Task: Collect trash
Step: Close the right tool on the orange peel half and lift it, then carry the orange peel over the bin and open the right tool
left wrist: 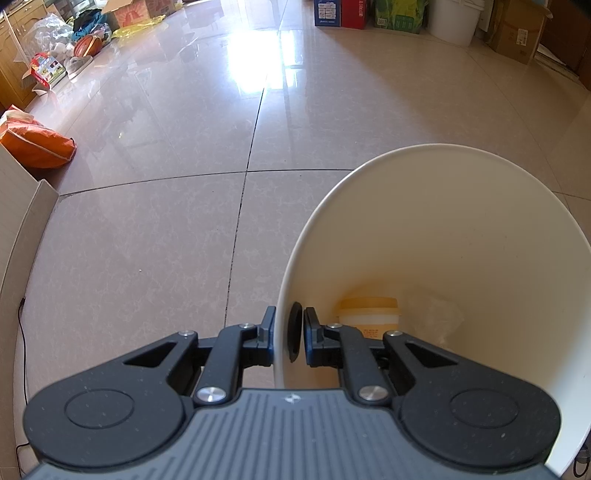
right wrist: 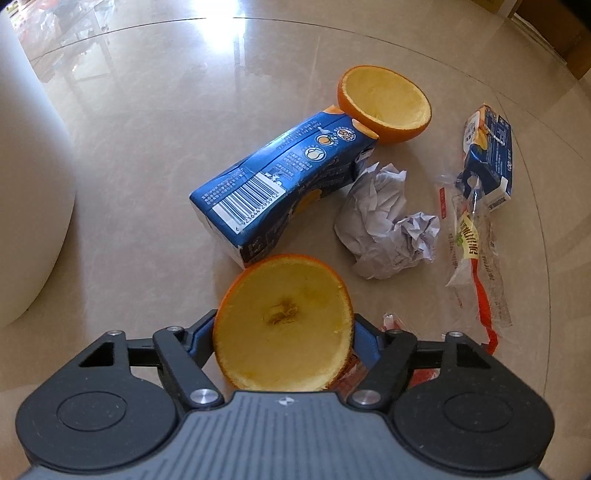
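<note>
My left gripper (left wrist: 289, 334) is shut on the rim of a white bucket (left wrist: 461, 221), one finger outside the wall and one inside. A yellow-lidded cup (left wrist: 367, 314) and a clear wrapper (left wrist: 439, 317) lie at the bucket's bottom. In the right wrist view, my right gripper (right wrist: 284, 332) is shut on a hollowed orange peel half (right wrist: 284, 325), held just above the floor. Beyond it lie a blue juice carton (right wrist: 273, 184), a second orange peel half (right wrist: 384, 103), crumpled paper (right wrist: 384, 218), a smaller flattened blue carton (right wrist: 487, 155) and a plastic wrapper (right wrist: 472, 254).
The bucket's white wall (right wrist: 29, 166) fills the left edge of the right wrist view. In the left wrist view an orange bag (left wrist: 37, 144) and a cardboard edge (left wrist: 22, 229) stand at the left, with boxes, a basketball (left wrist: 88, 45) and another white bucket (left wrist: 456, 18) along the far wall.
</note>
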`<state>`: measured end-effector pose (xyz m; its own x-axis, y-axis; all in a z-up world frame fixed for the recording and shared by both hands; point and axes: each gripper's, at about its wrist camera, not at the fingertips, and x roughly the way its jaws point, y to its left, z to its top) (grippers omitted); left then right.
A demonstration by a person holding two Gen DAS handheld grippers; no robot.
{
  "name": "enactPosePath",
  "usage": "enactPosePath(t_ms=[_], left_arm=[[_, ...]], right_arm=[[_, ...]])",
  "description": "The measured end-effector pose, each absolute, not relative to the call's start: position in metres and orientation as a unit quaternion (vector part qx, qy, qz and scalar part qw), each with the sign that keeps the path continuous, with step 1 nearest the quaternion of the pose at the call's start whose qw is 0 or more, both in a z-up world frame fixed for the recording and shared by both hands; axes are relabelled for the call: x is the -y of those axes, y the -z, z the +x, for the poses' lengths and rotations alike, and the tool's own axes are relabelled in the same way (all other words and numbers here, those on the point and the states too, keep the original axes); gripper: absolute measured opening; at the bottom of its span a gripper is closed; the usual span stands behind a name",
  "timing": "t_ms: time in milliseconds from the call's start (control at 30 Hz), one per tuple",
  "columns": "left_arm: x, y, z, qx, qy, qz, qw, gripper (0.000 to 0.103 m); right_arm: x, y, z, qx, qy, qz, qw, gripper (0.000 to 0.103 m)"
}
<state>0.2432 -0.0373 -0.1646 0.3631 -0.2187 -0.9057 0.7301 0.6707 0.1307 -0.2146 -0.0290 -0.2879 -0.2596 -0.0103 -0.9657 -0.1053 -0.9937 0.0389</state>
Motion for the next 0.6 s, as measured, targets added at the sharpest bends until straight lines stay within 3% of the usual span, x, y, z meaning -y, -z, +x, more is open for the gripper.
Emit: enactPosePath(t_ms=[300,600], left_arm=[[0.037,0.163,0.243,-0.476,0.306,0.268,0.78,0.011],[0.037,0.163,0.243,-0.475,0.308,0.269,0.779,0.011]], right_arm=[[0.025,0.25,-0.203,-0.065,-0.793,-0.605,0.026,0.075],[0.019,0.161,-0.187,-0.049,-0.803,-0.594,-0.001,0.075]])
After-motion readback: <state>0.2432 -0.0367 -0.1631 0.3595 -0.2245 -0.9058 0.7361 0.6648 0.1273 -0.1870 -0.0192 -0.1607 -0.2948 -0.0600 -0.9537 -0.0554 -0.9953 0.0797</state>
